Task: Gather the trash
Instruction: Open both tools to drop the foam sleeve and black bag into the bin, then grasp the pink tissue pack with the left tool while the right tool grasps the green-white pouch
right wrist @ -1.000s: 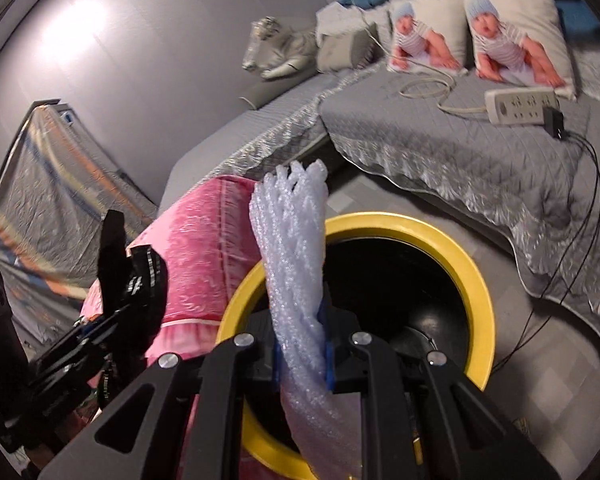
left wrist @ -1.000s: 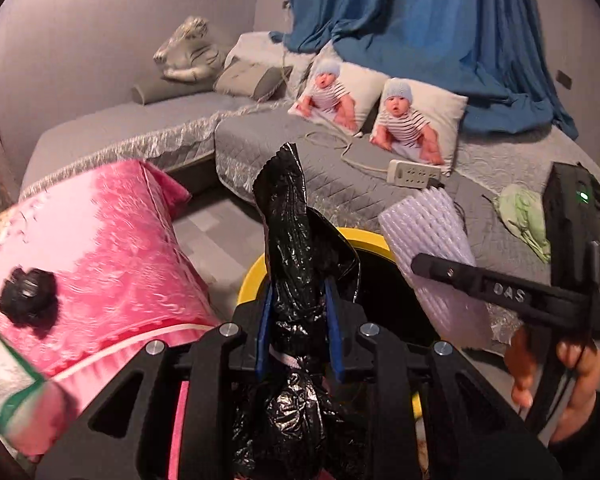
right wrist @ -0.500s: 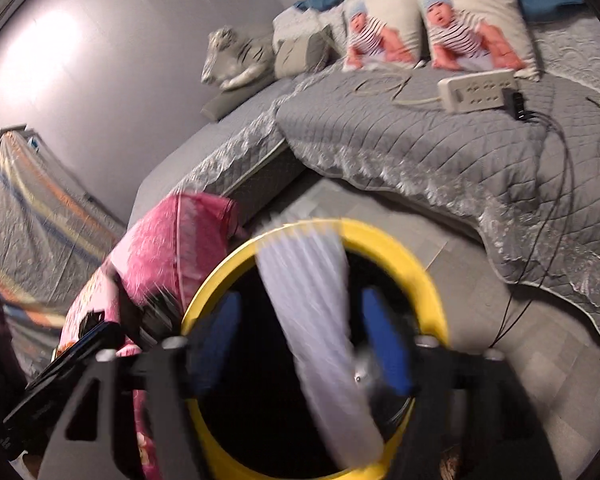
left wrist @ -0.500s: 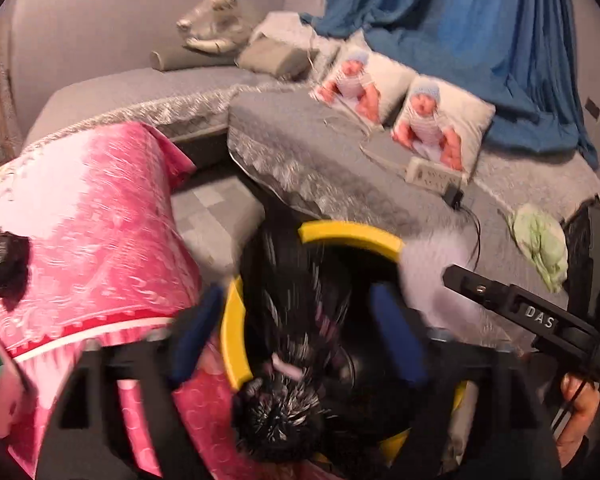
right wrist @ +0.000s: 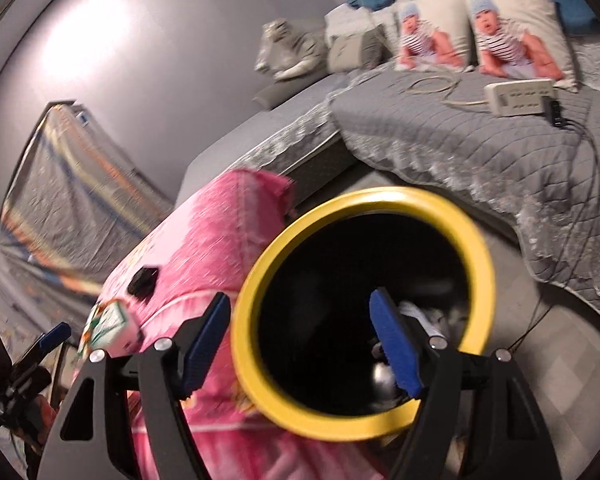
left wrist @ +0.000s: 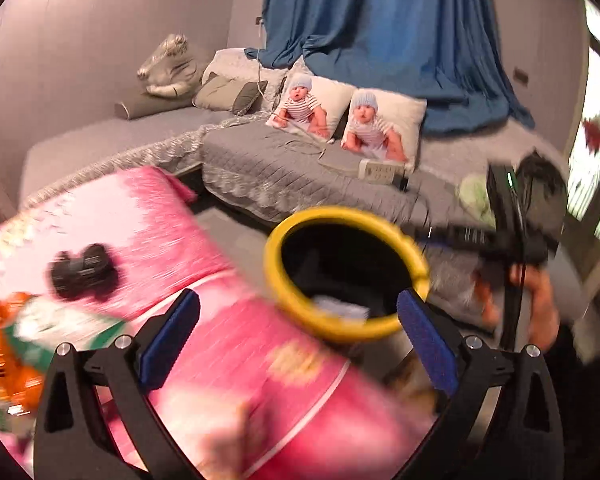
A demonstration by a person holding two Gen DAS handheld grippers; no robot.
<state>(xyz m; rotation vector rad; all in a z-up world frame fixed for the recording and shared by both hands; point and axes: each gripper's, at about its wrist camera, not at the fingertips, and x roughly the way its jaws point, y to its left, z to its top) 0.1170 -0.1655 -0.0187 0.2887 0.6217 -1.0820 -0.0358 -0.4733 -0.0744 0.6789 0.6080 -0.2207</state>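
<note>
A black bin with a yellow rim stands on the floor beside a table under a pink cloth. Something white, the foam net, lies inside the bin. My left gripper hangs over the table's corner, short of the bin; its jaws are opening wide with nothing between them. My right gripper is above the bin's mouth, its jaws opening and empty. A black crumpled lump and a green and orange carton lie on the pink cloth.
A grey quilted bed with two baby-print pillows, a power strip and its cable runs behind the bin. A blue curtain hangs at the back. A covered frame leans on the left wall.
Both grippers have opened. The black bag left my left gripper and the white foam net left my right one, and both dropped into the bin. My left gripper has swung back over the pink table.
</note>
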